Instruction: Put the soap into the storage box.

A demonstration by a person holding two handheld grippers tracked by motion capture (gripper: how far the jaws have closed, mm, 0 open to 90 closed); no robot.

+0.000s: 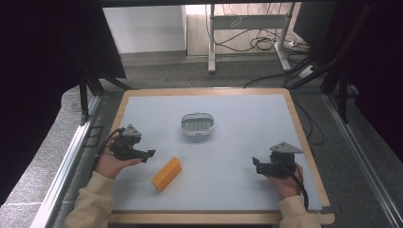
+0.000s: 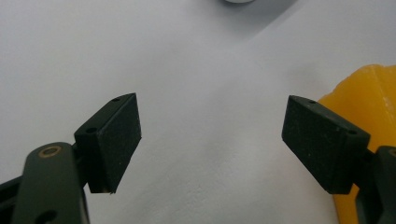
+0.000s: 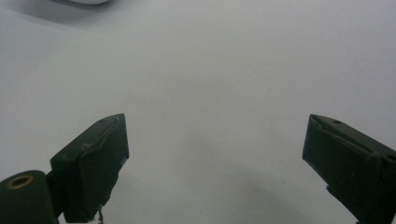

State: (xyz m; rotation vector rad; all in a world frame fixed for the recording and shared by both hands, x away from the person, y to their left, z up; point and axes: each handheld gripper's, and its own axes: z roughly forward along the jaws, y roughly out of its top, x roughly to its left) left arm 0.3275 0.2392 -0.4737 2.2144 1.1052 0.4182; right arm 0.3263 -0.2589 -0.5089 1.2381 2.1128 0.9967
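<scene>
A yellow-orange block [image 1: 167, 174] lies on the pale grey table top [image 1: 228, 156], left of the middle near the front. My left gripper [image 1: 148, 154] sits just left of it, held in a hand; its jaws stand wide apart with nothing between them. In the left gripper view the gripper [image 2: 211, 140] is open over bare table, and the block [image 2: 369, 93] shows behind the right-hand pad. A white oval dish [image 1: 197, 124] with a grey perforated inside stands mid-table. My right gripper [image 1: 257, 164] rests at the front right, and in its own view the gripper [image 3: 215, 161] is open and empty.
The table top has a wooden rim [image 1: 304, 137]. Dark frame posts stand at both sides, and beyond the far edge a desk leg [image 1: 212, 42] and loose cables [image 1: 266, 42] lie on the floor. A white rim [image 2: 238, 1] of the dish peeks in at the top.
</scene>
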